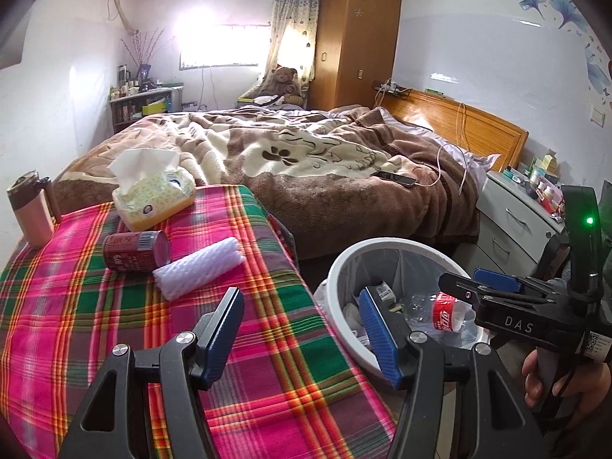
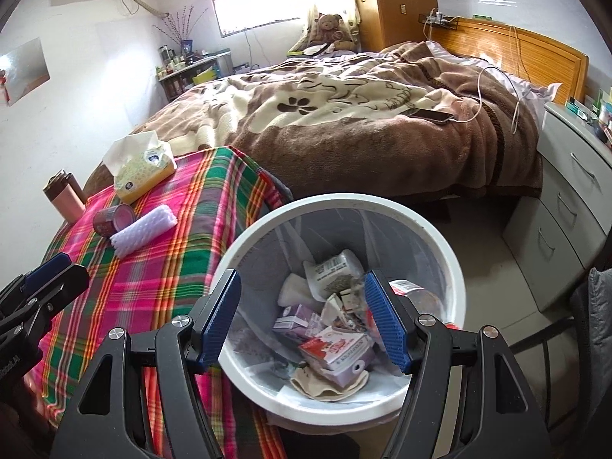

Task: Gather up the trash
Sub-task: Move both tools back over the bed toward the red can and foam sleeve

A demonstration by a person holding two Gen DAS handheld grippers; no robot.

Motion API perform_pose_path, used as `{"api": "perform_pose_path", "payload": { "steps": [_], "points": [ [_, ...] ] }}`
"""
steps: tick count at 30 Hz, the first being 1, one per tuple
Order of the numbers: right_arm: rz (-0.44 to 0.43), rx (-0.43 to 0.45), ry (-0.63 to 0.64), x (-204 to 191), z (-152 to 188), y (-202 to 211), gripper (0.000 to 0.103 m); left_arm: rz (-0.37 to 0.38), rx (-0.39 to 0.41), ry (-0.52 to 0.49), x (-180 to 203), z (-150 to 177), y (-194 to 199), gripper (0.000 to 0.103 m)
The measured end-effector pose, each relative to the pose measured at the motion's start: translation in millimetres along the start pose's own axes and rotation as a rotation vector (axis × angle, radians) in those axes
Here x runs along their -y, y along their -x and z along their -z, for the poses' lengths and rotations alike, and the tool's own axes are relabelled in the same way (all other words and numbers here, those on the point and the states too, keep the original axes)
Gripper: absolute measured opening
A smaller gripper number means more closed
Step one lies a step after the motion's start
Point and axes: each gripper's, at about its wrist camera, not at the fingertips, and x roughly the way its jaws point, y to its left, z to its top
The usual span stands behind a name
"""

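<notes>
Trash first: where is it?

— Two pieces lie on the plaid tablecloth (image 1: 267, 344): a red can (image 1: 135, 250) on its side and, touching it, a roll of white foam netting (image 1: 199, 267). The rest is already in the white bin (image 2: 440, 252) just beside the table: cartons (image 2: 336, 352), wrappers, a crushed bottle with a red label (image 1: 443, 311).

— And the tools?

— Both are spread with nothing between the pads. The left gripper (image 1: 306, 329) hangs over the table edge, one finger above the cloth and the other above the bin rim. The right gripper (image 2: 302, 317) hangs over the bin's mouth, empty.

— What could go wrong from here?

— The can is round and lying down, so a pad that nudges it before the other one meets it could send it rolling toward the pink tumbler (image 1: 32, 210) or off the cloth. The netting is soft and springy; I'd expect a shallow pinch to slip off, or to drag the can along since the two touch.

— Anything else?

— The tissue pack (image 1: 153, 195) sits near the can and is not rubbish, so a wide reach might catch its loose sheet. The two grippers are also close together by the bin, and crossing paths could make them collide.
</notes>
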Motion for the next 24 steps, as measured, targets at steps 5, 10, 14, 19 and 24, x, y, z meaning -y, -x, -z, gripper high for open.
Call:
{"api": "perform_pose_path", "payload": {
  "steps": [5, 10, 14, 19, 24],
  "points": [
    [-0.037, 0.014, 0.003, -18.0, 1.3, -2.4, 0.069, -0.037, 0.015, 0.023, -28.8, 1.3, 10.0, 0.062],
    [-0.076, 0.027, 0.023, -38.9, 2.1, -9.3, 0.069, -0.086, 0.014, 0.053, -59.9, 0.9, 13.2, 0.062],
    [-0.099, 0.016, 0.04, -54.2, 1.3, -17.8, 0.069, -0.123, 0.018, 0.079, -87.6, -0.9, 14.2, 0.062],
    [-0.123, 0.0, 0.065, -75.3, -3.4, -31.5, 0.069, -0.157, 0.012, 0.106, -121.3, -4.6, 11.0, 0.062],
    [-0.162, -0.017, 0.073, -95.3, -10.4, -49.3, 0.069, -0.163, -0.007, 0.145, -150.3, -11.5, 1.6, 0.062]
  ]
}}
